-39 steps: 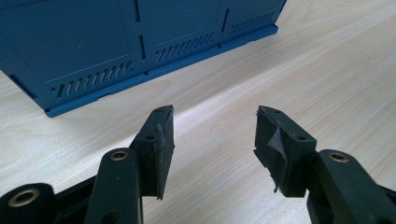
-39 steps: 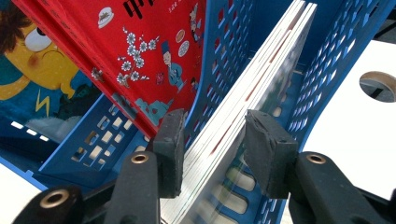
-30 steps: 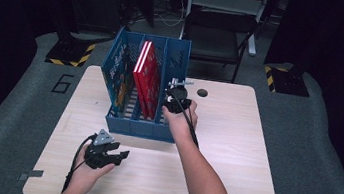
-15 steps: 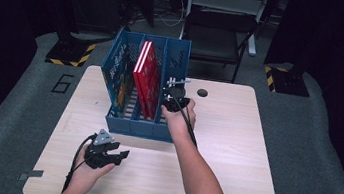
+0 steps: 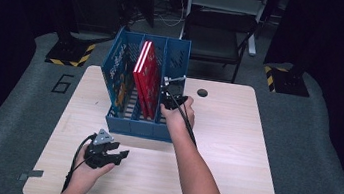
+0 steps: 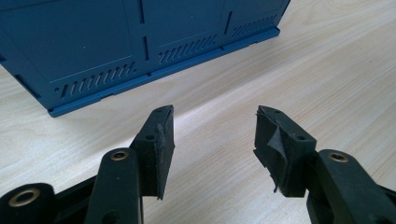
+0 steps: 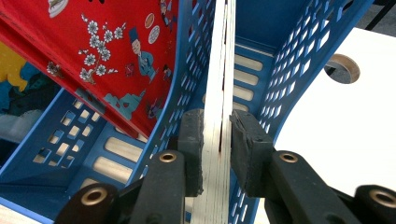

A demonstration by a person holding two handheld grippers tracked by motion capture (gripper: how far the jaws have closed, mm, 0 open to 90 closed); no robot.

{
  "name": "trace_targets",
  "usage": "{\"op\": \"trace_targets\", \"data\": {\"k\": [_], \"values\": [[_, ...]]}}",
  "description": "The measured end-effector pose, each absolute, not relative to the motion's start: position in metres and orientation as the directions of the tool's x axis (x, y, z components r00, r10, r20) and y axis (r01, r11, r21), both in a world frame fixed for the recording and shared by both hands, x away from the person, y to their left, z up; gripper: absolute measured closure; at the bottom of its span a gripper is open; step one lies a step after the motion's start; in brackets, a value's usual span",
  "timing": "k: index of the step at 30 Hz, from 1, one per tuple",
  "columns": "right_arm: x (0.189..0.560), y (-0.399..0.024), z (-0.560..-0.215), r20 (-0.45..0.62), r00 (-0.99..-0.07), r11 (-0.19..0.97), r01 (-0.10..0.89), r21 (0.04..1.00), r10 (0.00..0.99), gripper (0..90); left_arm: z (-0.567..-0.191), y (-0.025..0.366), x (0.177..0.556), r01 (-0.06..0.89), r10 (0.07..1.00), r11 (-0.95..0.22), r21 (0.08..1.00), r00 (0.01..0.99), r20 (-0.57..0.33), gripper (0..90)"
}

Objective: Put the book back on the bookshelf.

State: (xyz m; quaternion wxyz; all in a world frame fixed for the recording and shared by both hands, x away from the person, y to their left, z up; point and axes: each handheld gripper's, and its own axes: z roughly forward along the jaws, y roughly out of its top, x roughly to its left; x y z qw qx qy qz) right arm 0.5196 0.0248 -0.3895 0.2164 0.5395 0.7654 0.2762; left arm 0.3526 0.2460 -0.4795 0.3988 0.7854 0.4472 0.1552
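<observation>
I see a pale wood table (image 5: 233, 150) on grey carpet marked with a "6" (image 5: 63, 83), a dark chair (image 5: 216, 37) behind it, and a blue three-slot file rack (image 5: 121, 120) holding a red book (image 5: 146, 76) in its middle slot. My right gripper view shows what the high view cannot: the right gripper (image 7: 216, 140), jaws just closed, clamps a thin book (image 7: 218, 93) page-edge on in the rack's right slot. My left gripper (image 6: 211, 140) rests near the rack, jaws apart, holding nothing.

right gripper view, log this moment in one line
right gripper: just closed, shut on thin book | blue rack: right slot | red book: middle slot | left gripper: open, empty
</observation>
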Motion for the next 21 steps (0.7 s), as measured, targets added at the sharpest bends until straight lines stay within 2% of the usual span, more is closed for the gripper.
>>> {"op": "trace_targets", "data": {"k": [15, 21], "values": [[0.5227, 0.0254, -0.3895, -0.034, -0.278, 0.231, 0.716, 0.659, 0.960, 76.7, -0.4795, 0.2463, 0.3532, 0.580, 0.827, -0.280, 0.765, 0.550, -0.115, 47.5], [0.5254, 0.0213, -0.3892, 0.008, -0.250, 0.182, 0.729, 0.660, 0.968, 76.9, -0.4792, 0.2468, 0.3530, 0.576, 0.830, -0.273, 0.771, 0.546, -0.114, 47.5]]}}
